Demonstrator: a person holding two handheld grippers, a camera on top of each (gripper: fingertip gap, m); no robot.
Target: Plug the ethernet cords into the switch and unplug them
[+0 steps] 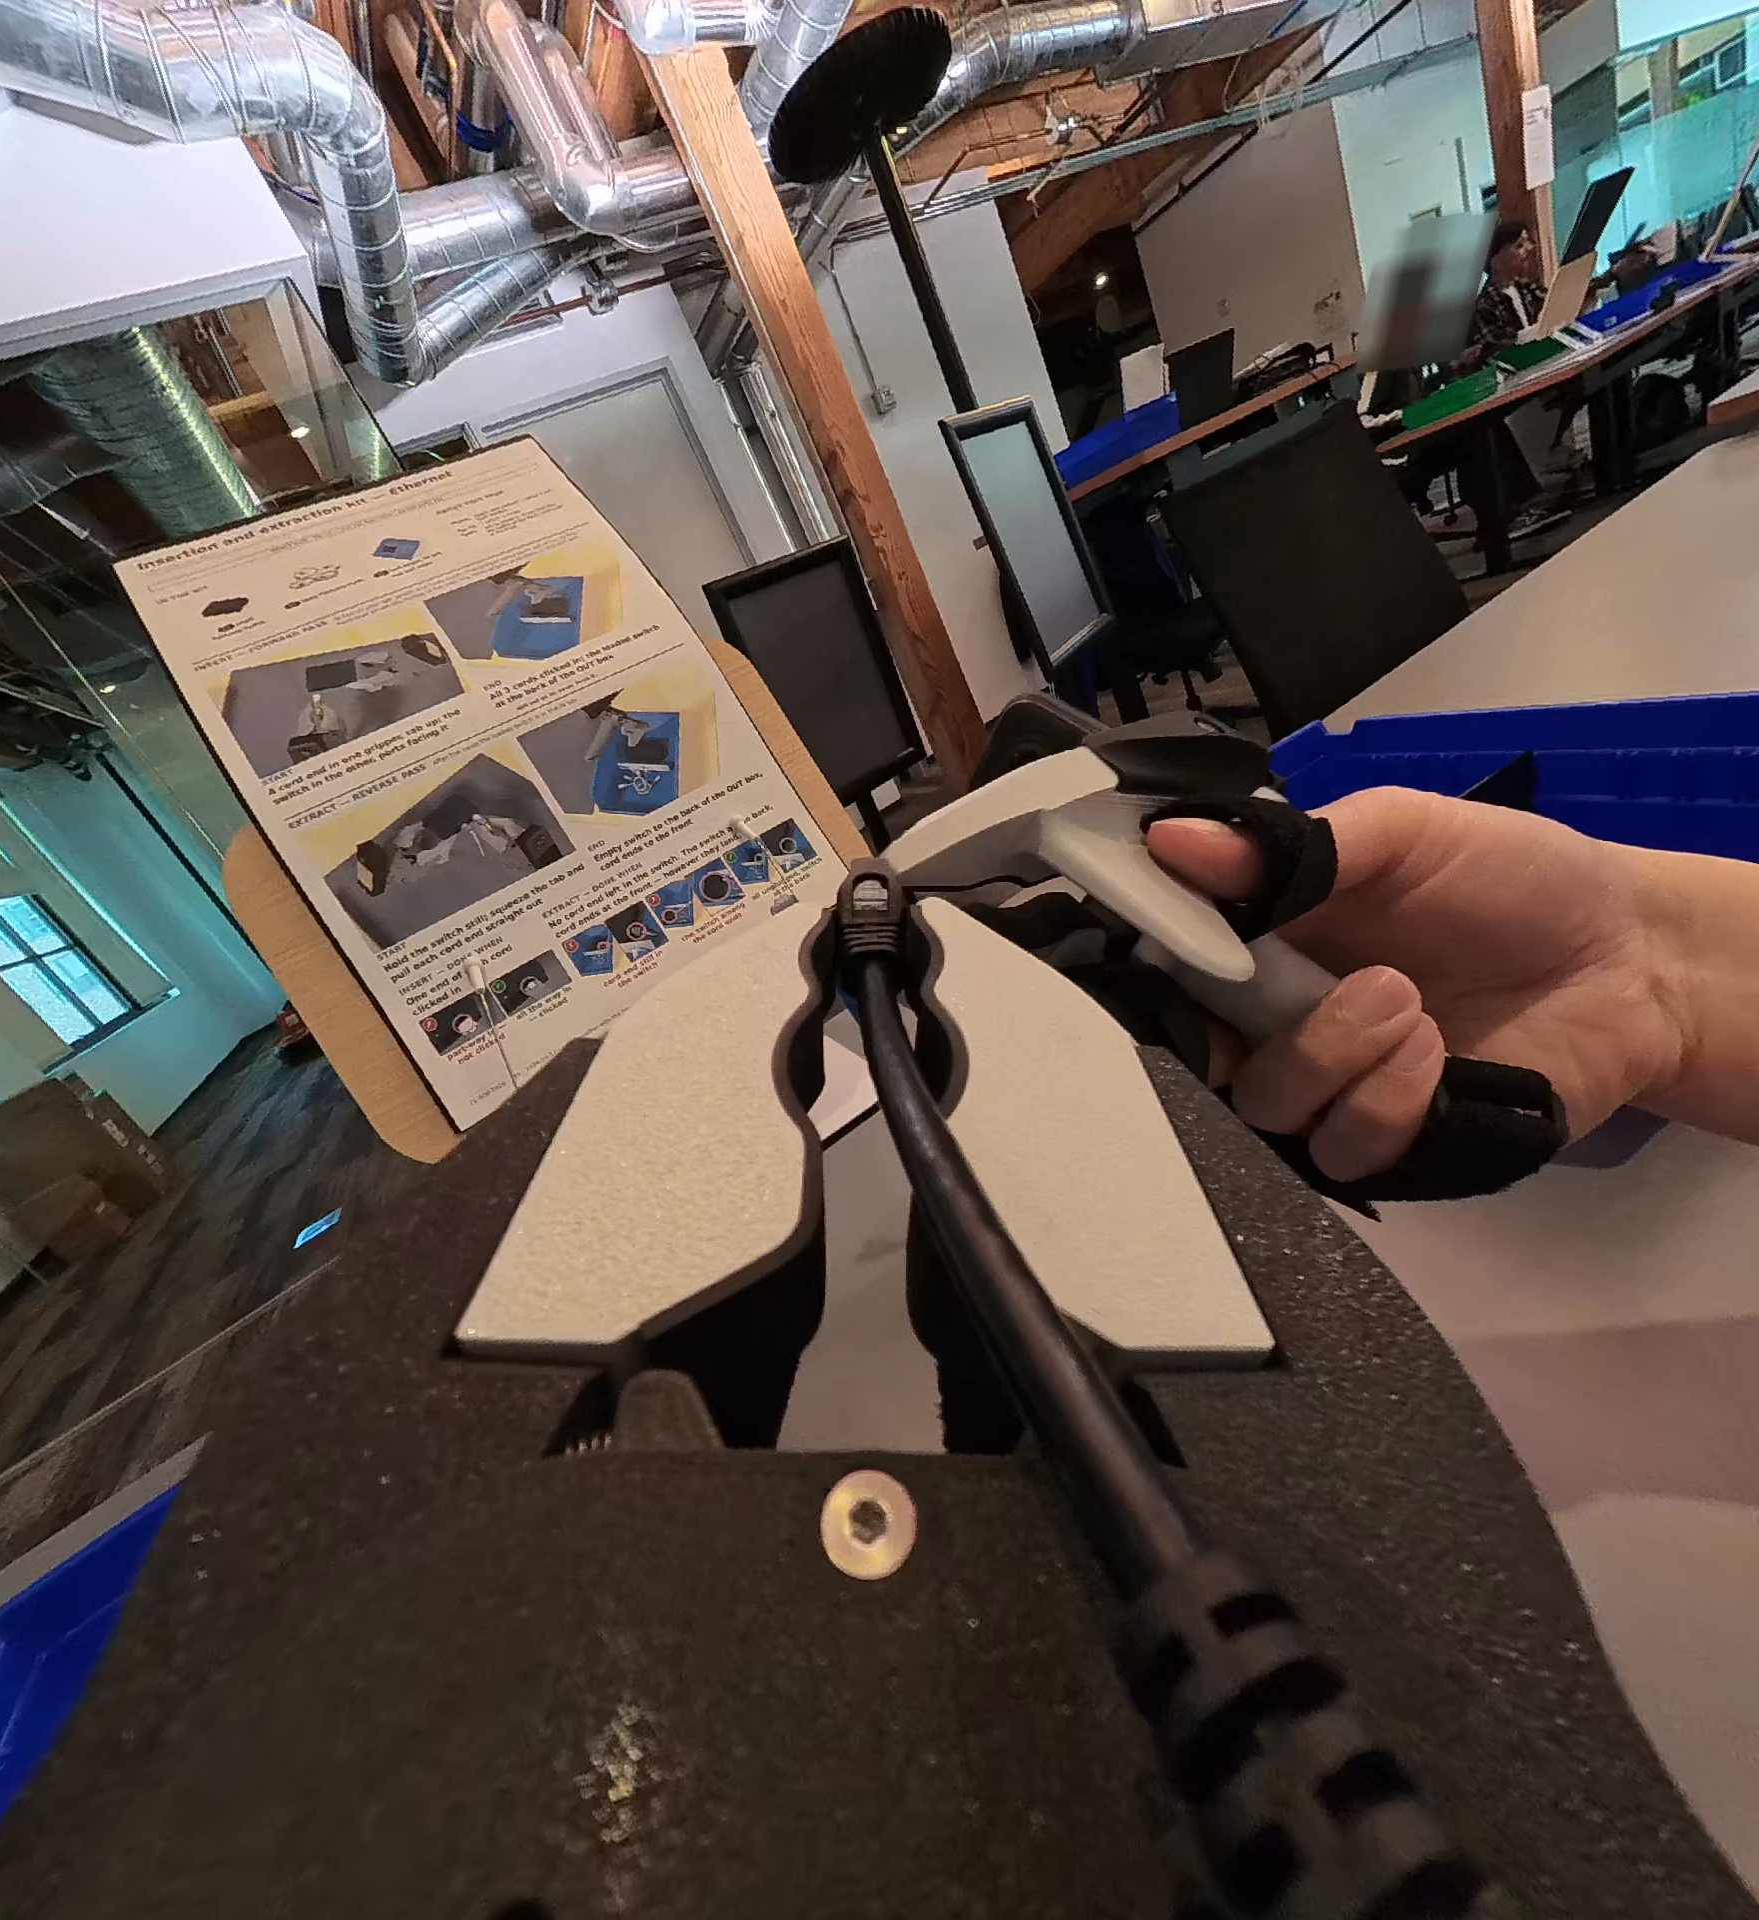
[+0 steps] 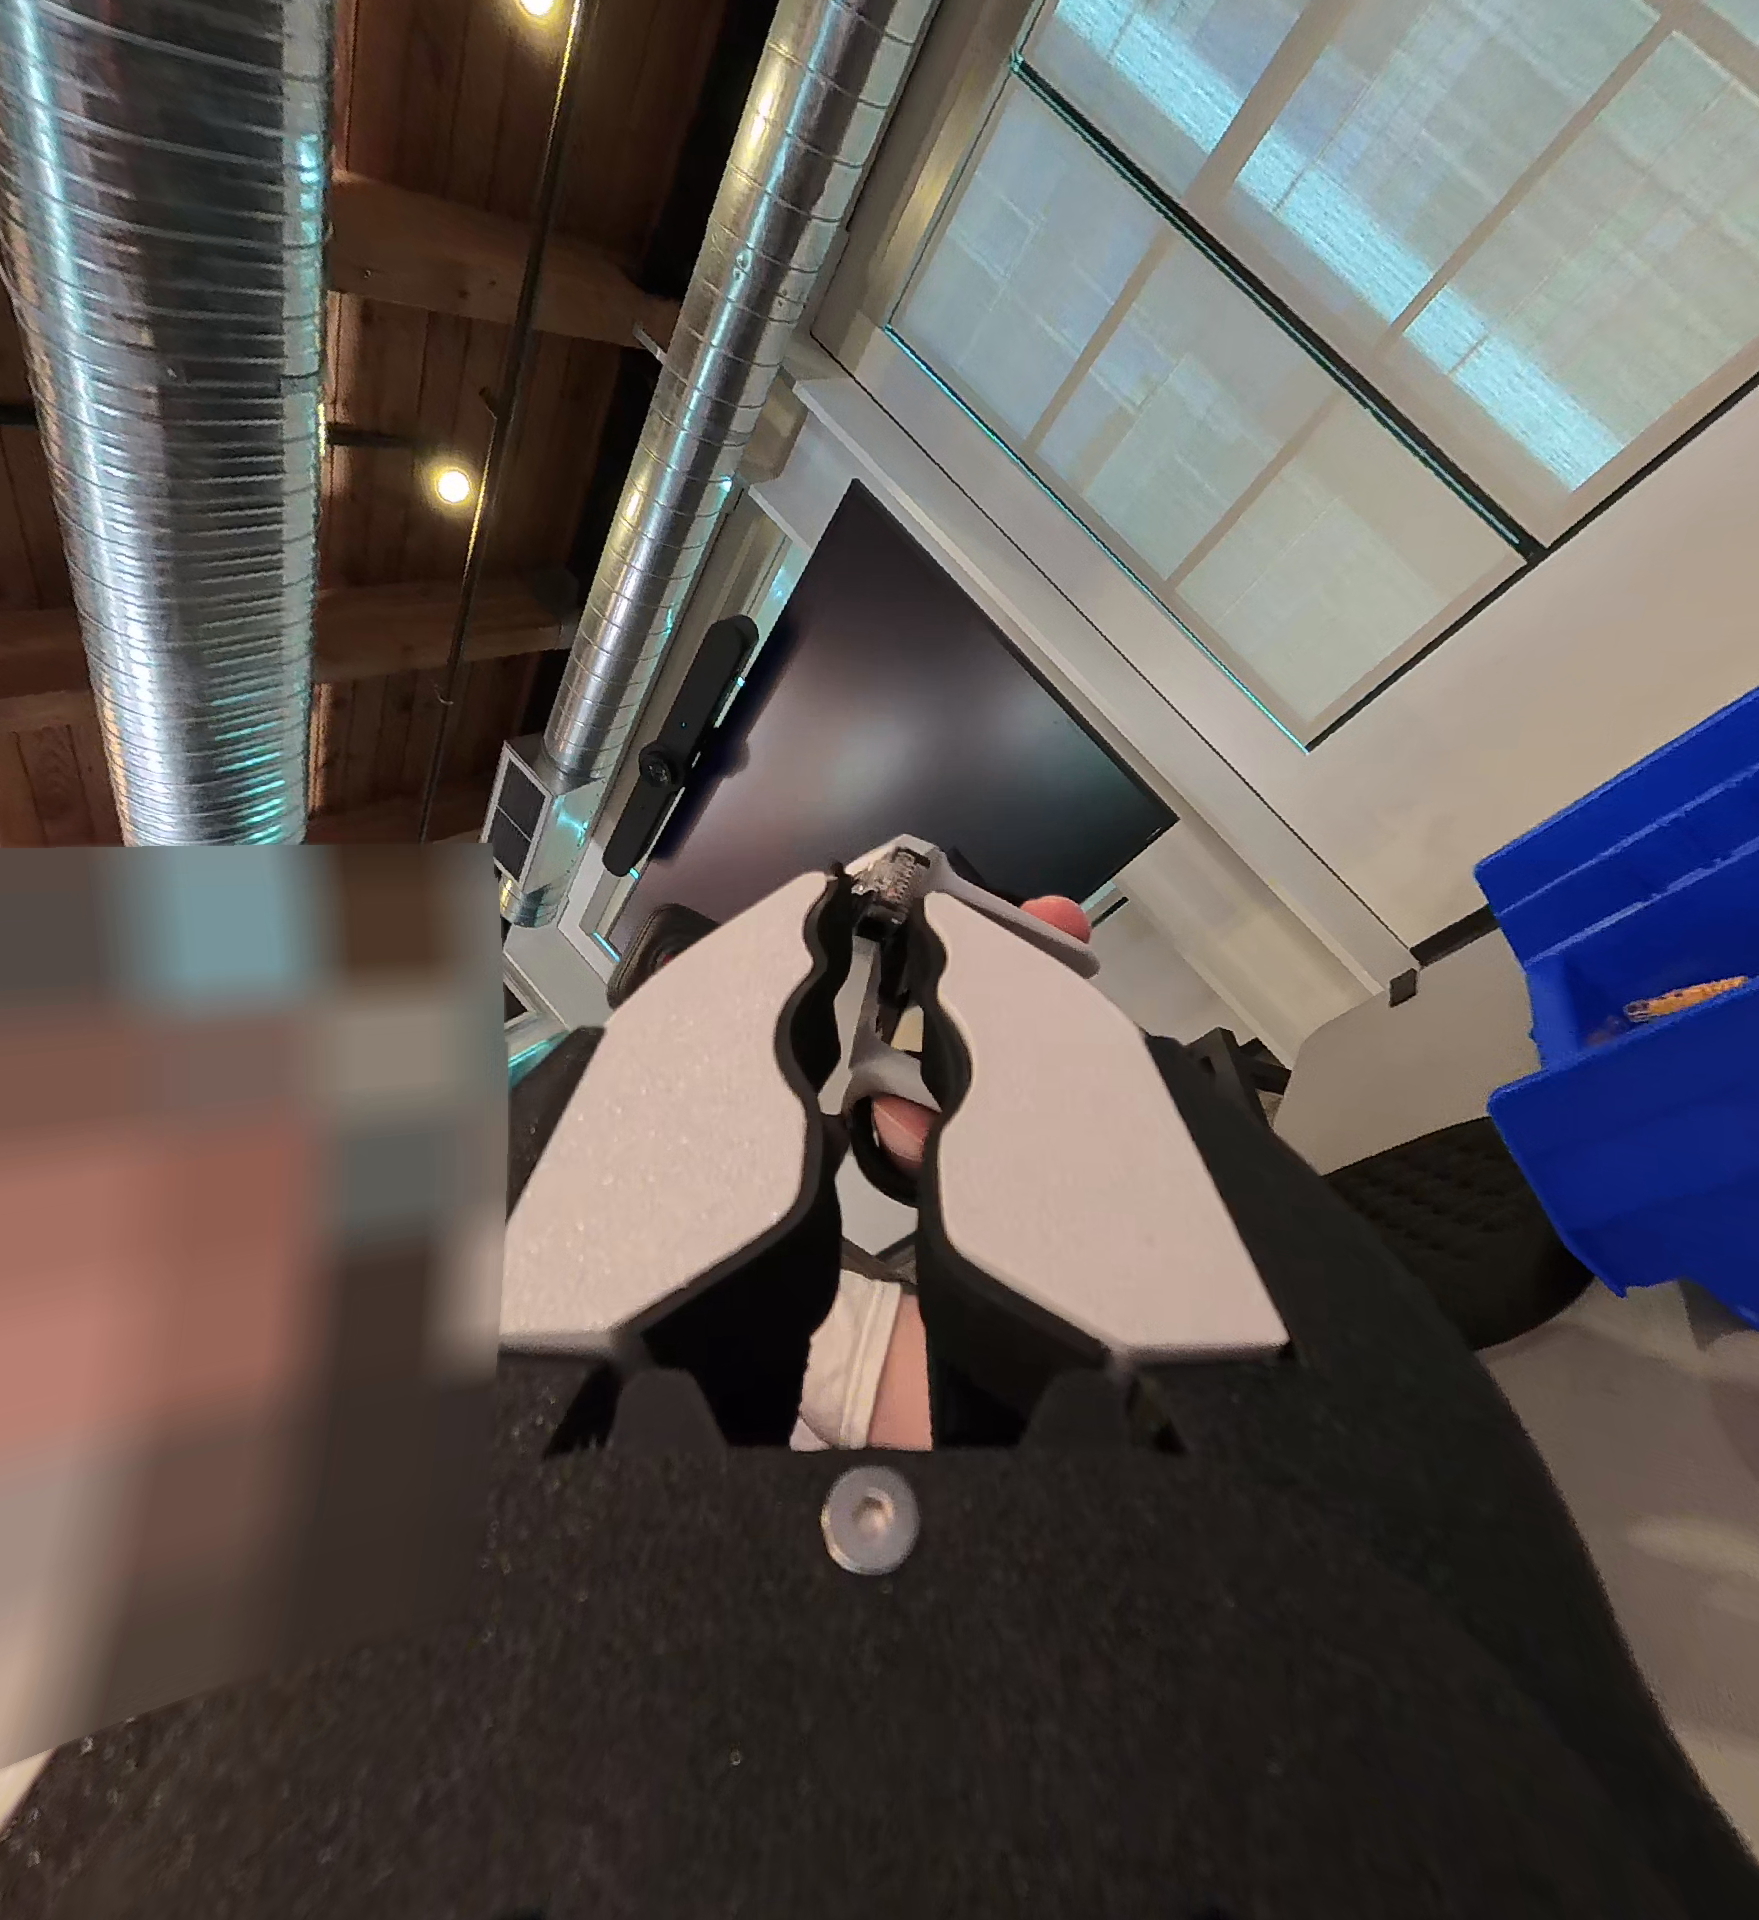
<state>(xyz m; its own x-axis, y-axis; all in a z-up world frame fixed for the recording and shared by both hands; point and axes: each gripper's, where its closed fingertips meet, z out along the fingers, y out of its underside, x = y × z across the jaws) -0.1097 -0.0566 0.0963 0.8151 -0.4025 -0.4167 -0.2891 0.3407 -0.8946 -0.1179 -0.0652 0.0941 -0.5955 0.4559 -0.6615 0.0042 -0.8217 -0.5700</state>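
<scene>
- Left tongs (image 1: 870, 914) pinch the black ethernet cord (image 1: 968, 1174), plug at twelve o'clock, long axis running toward five.
- Right tongs (image 2: 880, 914) clamp a connector end.
- No switch visible.

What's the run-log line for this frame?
left gripper: jaws shut on ethernet cord, plug forward | right gripper: jaws nearly closed, grasp unclear | switch: not visible
</scene>
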